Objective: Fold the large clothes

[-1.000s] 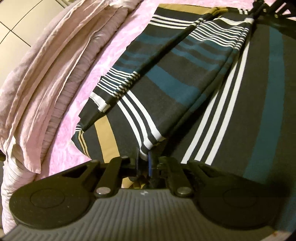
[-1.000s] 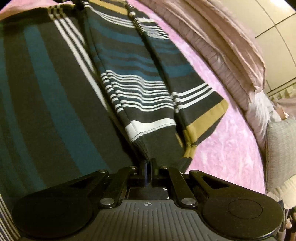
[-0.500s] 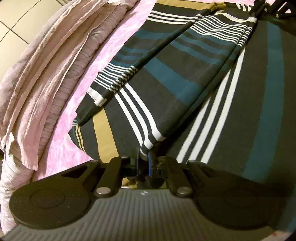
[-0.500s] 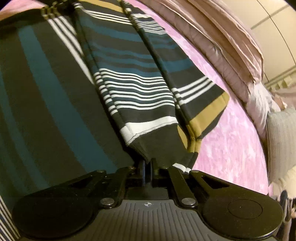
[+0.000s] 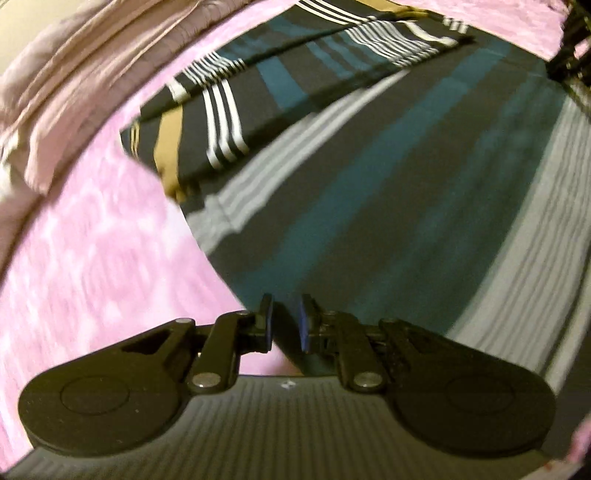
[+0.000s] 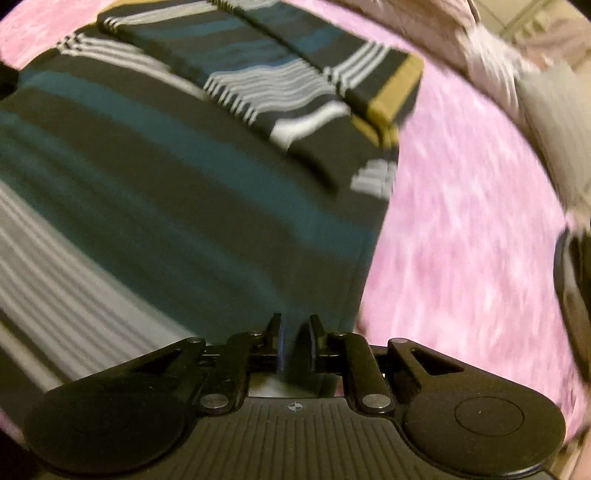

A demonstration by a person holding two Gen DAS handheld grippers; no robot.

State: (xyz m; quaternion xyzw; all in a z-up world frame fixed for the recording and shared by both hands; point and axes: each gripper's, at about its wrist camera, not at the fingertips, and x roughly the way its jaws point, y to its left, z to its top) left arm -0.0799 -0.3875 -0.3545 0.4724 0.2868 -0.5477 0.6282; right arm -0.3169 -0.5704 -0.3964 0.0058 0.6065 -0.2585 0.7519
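A large dark garment (image 5: 369, 206) with teal, white and tan stripes lies spread on the pink bedspread (image 5: 92, 251). Its far part is a folded-over flap (image 5: 258, 96) lying flat on the lower layer. My left gripper (image 5: 286, 317) is open, hovering over the garment's near left edge with nothing between its fingers. In the right wrist view the same garment (image 6: 166, 206) and flap (image 6: 303, 85) show, and my right gripper (image 6: 294, 334) is open above the near right edge, holding nothing. Both views are motion-blurred.
Rumpled pale pink bedding (image 5: 74, 70) is piled along the far side of the bed (image 6: 424, 22). A grey pillow (image 6: 546, 110) lies at the right. A dark object (image 6: 576, 295) sits at the right edge. Bare pink bedspread (image 6: 461, 229) flanks the garment.
Both grippers were shut on the folded edge; they have let it go, opened and pulled back toward the near side. The flap now lies flat, farther away.
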